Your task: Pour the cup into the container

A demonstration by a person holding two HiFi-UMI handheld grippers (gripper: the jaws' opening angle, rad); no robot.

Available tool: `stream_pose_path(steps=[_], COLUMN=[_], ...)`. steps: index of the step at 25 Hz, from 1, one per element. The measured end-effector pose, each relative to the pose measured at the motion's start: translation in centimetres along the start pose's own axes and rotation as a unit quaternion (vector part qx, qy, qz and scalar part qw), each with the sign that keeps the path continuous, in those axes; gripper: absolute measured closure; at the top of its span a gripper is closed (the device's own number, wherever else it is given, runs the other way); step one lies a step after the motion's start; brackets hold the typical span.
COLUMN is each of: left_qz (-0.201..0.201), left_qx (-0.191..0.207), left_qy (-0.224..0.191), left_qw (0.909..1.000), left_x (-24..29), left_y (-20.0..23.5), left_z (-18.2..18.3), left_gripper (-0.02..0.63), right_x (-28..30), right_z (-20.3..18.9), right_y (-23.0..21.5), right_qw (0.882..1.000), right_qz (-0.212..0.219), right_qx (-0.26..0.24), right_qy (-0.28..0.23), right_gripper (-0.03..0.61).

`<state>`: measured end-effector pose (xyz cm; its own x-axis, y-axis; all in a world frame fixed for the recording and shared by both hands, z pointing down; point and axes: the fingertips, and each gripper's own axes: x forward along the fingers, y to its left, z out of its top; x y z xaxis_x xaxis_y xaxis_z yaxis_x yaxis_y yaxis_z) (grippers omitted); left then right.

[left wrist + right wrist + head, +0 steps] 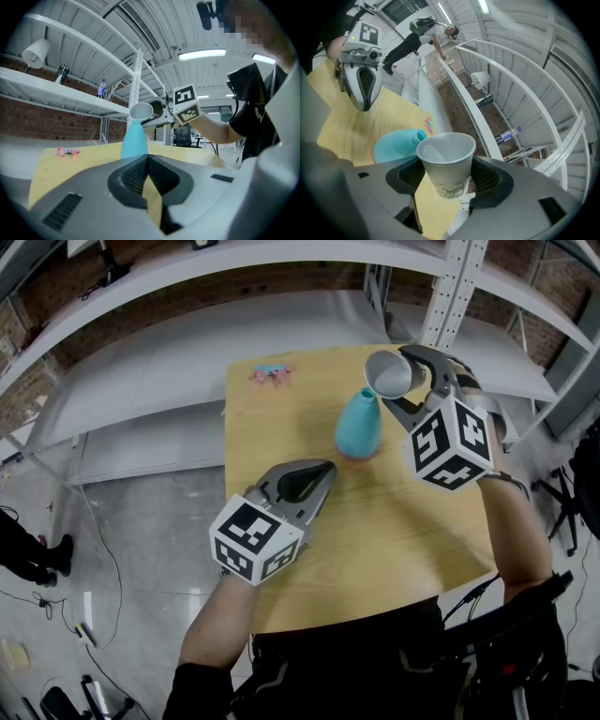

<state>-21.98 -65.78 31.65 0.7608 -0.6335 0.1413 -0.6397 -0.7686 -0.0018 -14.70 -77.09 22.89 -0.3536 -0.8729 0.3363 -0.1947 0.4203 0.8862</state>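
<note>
A turquoise narrow-necked container (359, 423) stands upright near the middle of the wooden table (375, 549). My right gripper (401, 382) is shut on a white paper cup (387, 373), tilted just above the container's mouth. In the right gripper view the cup (445, 164) sits between the jaws with its white inside showing, and the container (396, 145) lies just beyond it. My left gripper (317, 474) hovers over the table to the container's near left, shut on nothing. Its own view shows the container (134, 140) with the cup (141, 111) over it.
A small pink and blue object (272, 374) lies at the table's far edge. White metal shelving (281, 296) stands behind the table, with an upright post (450, 292) at the right. Cables lie on the grey floor (141, 540) to the left.
</note>
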Motion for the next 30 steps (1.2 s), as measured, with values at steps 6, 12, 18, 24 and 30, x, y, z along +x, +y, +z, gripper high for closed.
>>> stream_pose_path(steps=[6,12,18,24,30], left_qz=[0.001,0.0,0.0,-0.001,-0.003], left_qx=[0.0,-0.001,0.0,0.0,0.001], left_qy=[0.0,0.0,0.0,0.0,0.0], left_qw=[1.0,1.0,1.0,1.0,1.0], left_x=[0.0,-0.01,-0.07,-0.09,-0.08], left_y=[0.05,0.06,0.04,0.01,-0.09], left_z=[-0.08,-0.01,-0.07,0.09,0.02], left_gripper=[0.62,0.621,0.621,0.621,0.621], right_x=[0.04,0.17,0.14,0.01,0.05], right_z=[0.4,0.41,0.47,0.77,1.01], right_y=[-0.04,-0.19,-0.26,-0.51,-0.54], right_qw=[1.0,0.999,0.999,0.999,0.999], right_qz=[-0.009,-0.018,-0.021,-0.02,-0.024], right_qx=[-0.018,-0.033,-0.037,-0.042,-0.045], right_qy=[0.0,0.006,0.007,0.005,0.004], right_gripper=[0.27,0.27,0.27,0.27,0.27])
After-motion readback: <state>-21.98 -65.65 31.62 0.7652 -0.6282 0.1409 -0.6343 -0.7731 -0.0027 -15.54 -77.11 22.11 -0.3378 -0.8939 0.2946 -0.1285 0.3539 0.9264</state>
